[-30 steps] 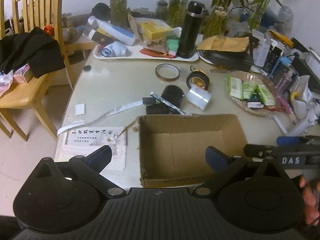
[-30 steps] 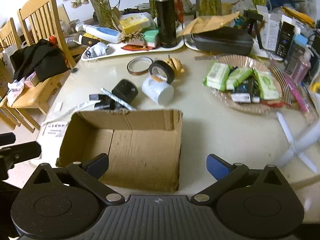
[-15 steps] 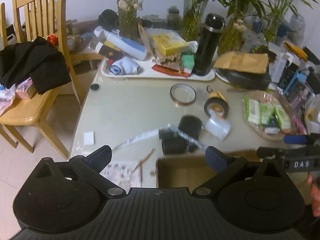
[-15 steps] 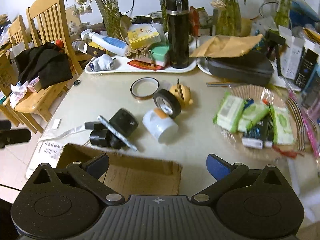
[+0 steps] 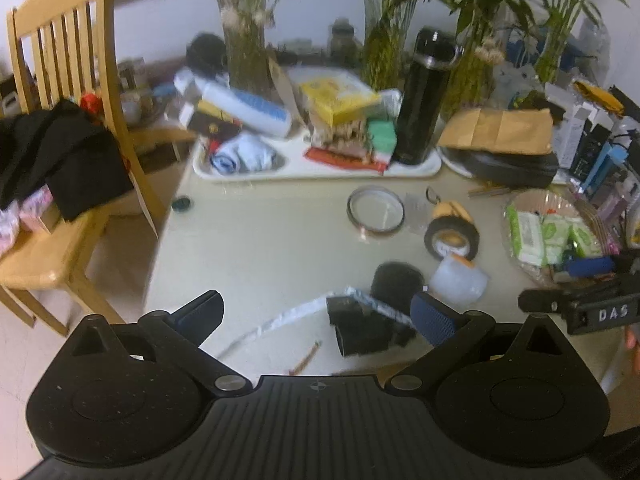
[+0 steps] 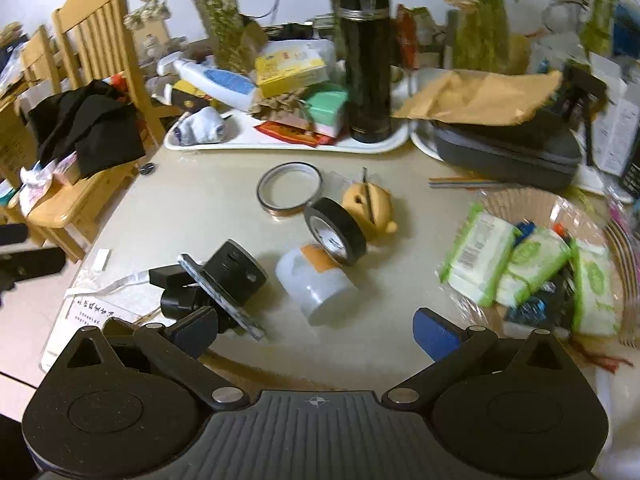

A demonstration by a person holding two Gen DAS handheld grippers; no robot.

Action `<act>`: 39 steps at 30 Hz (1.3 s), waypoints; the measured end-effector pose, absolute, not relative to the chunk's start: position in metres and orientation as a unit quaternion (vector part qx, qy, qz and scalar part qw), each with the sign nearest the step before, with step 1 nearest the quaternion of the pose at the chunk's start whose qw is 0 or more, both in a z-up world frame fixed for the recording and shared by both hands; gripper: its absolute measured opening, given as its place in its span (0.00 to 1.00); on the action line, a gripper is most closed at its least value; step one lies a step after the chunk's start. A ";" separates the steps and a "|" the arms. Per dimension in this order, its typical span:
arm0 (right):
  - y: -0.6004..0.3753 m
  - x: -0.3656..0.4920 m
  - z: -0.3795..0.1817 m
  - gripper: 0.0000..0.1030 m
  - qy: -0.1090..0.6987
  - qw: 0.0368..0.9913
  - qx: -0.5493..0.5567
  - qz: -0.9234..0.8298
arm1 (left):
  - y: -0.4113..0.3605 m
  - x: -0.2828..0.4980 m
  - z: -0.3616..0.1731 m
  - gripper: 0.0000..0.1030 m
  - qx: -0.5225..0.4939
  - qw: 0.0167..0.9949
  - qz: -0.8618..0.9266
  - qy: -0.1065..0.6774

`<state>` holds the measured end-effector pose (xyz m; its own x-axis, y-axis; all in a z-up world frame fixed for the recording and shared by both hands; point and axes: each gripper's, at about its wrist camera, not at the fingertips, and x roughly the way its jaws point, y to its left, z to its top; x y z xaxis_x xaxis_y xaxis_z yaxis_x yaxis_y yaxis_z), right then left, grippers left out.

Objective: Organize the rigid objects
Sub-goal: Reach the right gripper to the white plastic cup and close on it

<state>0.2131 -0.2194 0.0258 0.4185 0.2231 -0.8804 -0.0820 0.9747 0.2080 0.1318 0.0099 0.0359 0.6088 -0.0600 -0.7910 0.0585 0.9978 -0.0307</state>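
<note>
Loose items lie in the middle of the table: a black disc-shaped part (image 6: 236, 272) with a grey strip across it, a white plastic jar (image 6: 320, 284) on its side, a black tape roll (image 6: 336, 230), a yellow toy (image 6: 370, 206) and a thin tape ring (image 6: 289, 190). My right gripper (image 6: 316, 330) is open just short of the jar and holds nothing. My left gripper (image 5: 316, 314) is open too, with the black parts (image 5: 360, 328) near its right finger. Only a brown strip of the cardboard box (image 6: 300, 378) shows under the right gripper.
A white tray (image 6: 248, 145) at the back carries a black thermos (image 6: 366, 60), bottles and packets. A plate of wipe packs (image 6: 520, 256) sits to the right, behind it a grey case (image 6: 508, 148). A wooden chair (image 5: 60, 152) with black cloth stands left. Papers (image 6: 92, 312) lie near the table edge.
Both grippers moved forward over the cardboard box toward the loose items. The box has dropped almost out of both views. Both stay open.
</note>
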 end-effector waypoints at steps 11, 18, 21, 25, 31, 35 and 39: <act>-0.194 0.242 -0.002 0.92 0.544 0.825 0.008 0.154 | 0.018 0.138 0.040 0.99 -0.035 0.891 -0.042 0.451; -0.200 0.258 -0.020 1.00 0.549 0.827 0.003 0.121 | 0.017 0.138 0.038 0.99 -0.040 0.885 -0.050 0.461; -0.202 0.260 -0.025 1.00 0.528 0.842 0.001 0.113 | 0.016 0.139 0.037 0.99 -0.040 0.883 -0.049 0.465; -0.196 0.271 -0.038 1.00 0.564 0.812 -0.045 0.142 | 0.014 0.141 0.034 0.99 -0.042 0.879 -0.051 0.472; -0.189 0.267 -0.053 0.88 0.567 0.798 -0.100 0.175 | 0.012 0.140 0.034 0.99 -0.038 0.878 -0.057 0.475; -0.189 0.266 -0.063 0.74 0.566 0.795 -0.112 0.187 | 0.012 0.141 0.033 0.99 -0.040 0.875 -0.060 0.478; -0.180 0.263 -0.070 0.58 0.556 0.793 -0.149 0.200 | 0.011 0.141 0.032 0.99 -0.043 0.873 -0.064 0.481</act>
<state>0.2628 -0.1799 -0.0699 0.3006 0.1515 -0.9416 -0.4829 0.8756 -0.0133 0.1406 0.0113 0.0318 0.5291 -0.1533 -0.8346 0.0713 0.9881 -0.1363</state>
